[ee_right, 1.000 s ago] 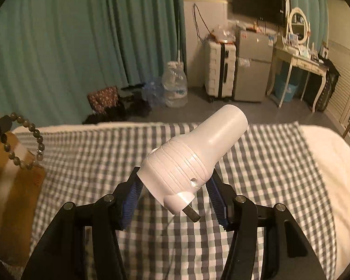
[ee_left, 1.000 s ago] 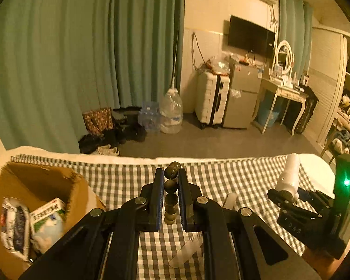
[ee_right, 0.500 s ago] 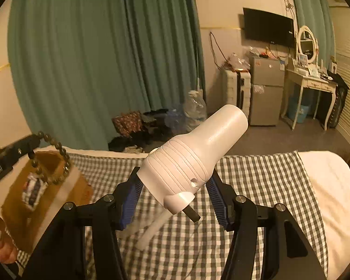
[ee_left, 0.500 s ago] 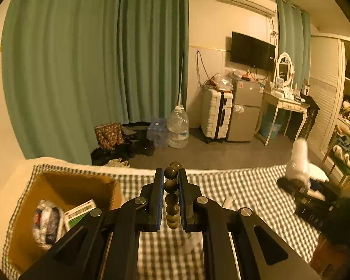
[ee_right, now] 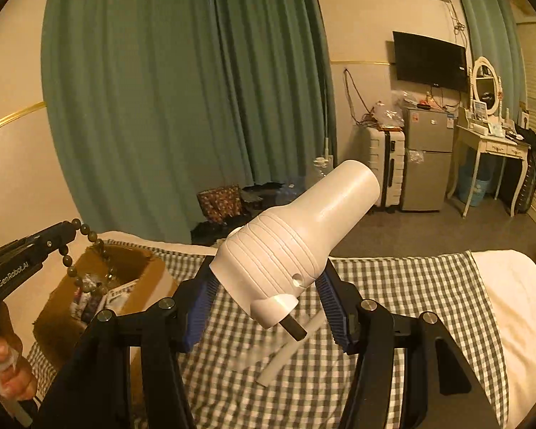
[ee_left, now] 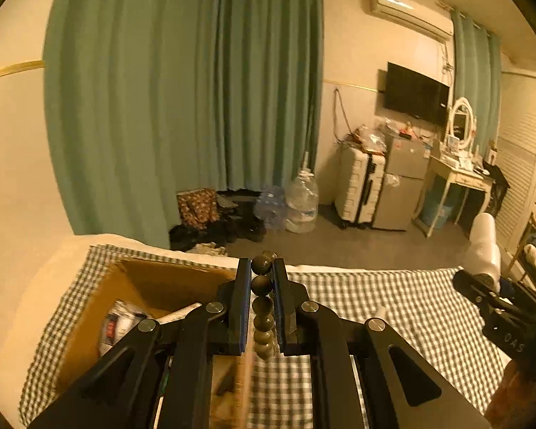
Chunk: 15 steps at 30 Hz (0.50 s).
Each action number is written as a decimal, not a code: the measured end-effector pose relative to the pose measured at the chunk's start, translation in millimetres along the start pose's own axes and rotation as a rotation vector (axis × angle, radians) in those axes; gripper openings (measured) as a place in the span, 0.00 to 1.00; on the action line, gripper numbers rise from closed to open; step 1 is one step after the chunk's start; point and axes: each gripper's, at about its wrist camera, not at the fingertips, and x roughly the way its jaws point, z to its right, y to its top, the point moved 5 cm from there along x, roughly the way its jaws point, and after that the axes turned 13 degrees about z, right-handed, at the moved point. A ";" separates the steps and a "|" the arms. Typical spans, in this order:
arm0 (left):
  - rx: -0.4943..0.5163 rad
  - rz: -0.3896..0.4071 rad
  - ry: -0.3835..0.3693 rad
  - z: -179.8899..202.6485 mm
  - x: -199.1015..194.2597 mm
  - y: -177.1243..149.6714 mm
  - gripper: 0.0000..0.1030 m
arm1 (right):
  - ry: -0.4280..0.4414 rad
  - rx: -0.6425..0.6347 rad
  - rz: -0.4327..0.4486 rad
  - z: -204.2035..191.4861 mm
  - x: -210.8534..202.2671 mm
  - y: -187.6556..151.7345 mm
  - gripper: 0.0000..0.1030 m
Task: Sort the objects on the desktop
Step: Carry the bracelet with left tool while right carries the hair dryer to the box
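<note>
Here, both grippers carry loads above the checked cloth.
Left gripper pinches a bead string by the cardboard box; right gripper clamps a white dryer.

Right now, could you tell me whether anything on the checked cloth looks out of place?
A white plastic tube lies loose and slanted on the checked cloth, outside the cardboard box that holds other sorted items. Nothing looks spilled or damaged.

You have a string of dark round beads hanging over the open cardboard box (already holding packets), a white ribbed bottle-shaped piece tilted up-right, and a white tube lying on the checked cloth.
</note>
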 end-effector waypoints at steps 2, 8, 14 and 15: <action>0.020 0.014 0.005 -9.8 0.5 0.9 0.11 | 0.011 -0.005 0.003 -9.7 1.3 1.4 0.54; -0.022 -0.013 0.032 -48.6 6.3 -0.7 0.11 | 0.080 0.001 -0.002 -49.9 16.4 6.5 0.54; -0.032 -0.042 0.094 -90.6 3.1 -3.4 0.11 | 0.145 -0.043 -0.007 -96.5 29.3 1.8 0.54; -0.033 -0.045 0.101 -96.1 1.8 -3.7 0.11 | 0.155 -0.051 -0.009 -102.8 30.8 0.0 0.54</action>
